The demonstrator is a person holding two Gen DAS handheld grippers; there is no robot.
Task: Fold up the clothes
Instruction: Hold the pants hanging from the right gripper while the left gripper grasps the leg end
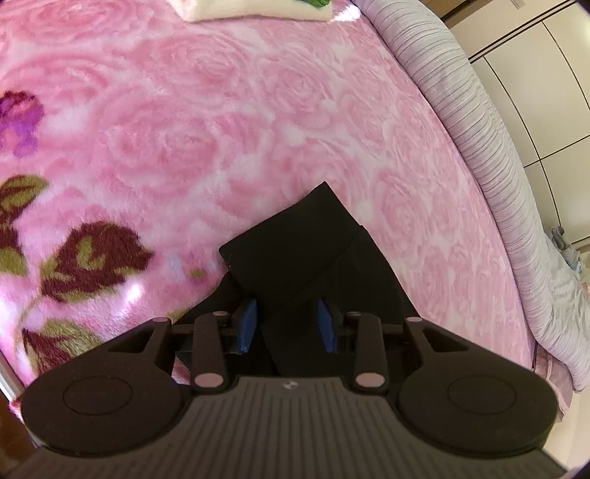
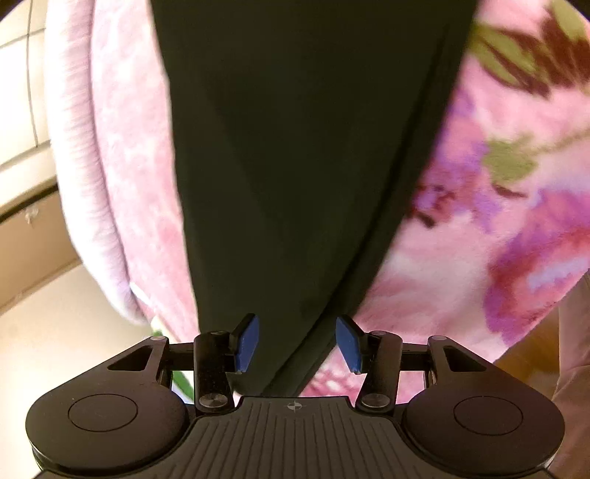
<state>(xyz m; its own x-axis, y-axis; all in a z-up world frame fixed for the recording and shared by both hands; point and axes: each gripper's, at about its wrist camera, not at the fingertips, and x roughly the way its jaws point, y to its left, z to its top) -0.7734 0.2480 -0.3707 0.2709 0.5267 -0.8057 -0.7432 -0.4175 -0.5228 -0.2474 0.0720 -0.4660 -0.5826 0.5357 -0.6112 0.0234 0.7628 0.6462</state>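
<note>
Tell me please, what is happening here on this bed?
A person is folding a black garment on a pink rose-patterned blanket, with a gripper in each hand. The left gripper and the right gripper are both open, with the dark cloth between their blue pads, not clamped. A folded cream item lies at the far end.

Open pink blanket (image 1: 221, 110) ahead; folded cream cloth (image 1: 254, 9) at far edge.

A black garment (image 1: 295, 254) lies on the pink rose blanket (image 1: 184, 110), near its striped edge. One banded end is folded back over itself
</note>
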